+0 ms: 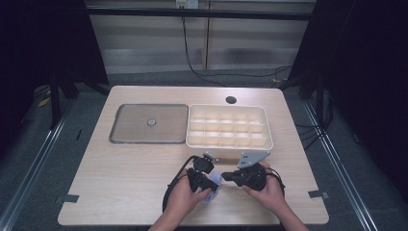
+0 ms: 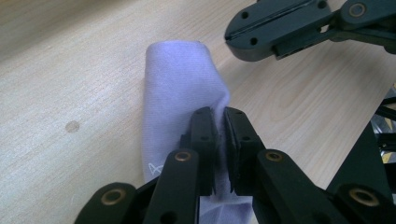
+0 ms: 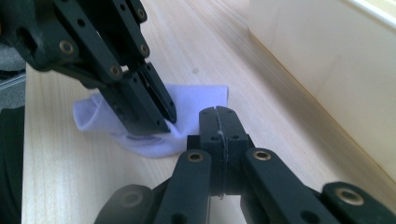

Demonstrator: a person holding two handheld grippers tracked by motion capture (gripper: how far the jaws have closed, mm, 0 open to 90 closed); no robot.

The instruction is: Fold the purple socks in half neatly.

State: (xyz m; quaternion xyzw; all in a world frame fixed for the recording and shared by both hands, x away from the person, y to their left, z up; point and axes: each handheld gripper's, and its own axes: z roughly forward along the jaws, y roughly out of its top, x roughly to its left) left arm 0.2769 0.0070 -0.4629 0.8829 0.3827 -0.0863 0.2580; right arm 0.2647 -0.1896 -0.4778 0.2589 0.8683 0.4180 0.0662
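Both tools [image 1: 211,182] [image 1: 226,177] low, level; left pinching sock [image 2: 180,93].

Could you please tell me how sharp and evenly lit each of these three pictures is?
High view: table brightly lit, surroundings nearly black. Left gripper view: white cloth fairly sharp with a bluish cast, left gripper crisp. Right gripper view: right gripper crisp, tray wall soft and pale.

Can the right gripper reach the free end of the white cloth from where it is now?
Probably yes. The right gripper, jaws shut and empty, sits just beside the white cloth with bare table between. The left gripper pinches the cloth's other end, leaving the free end open.
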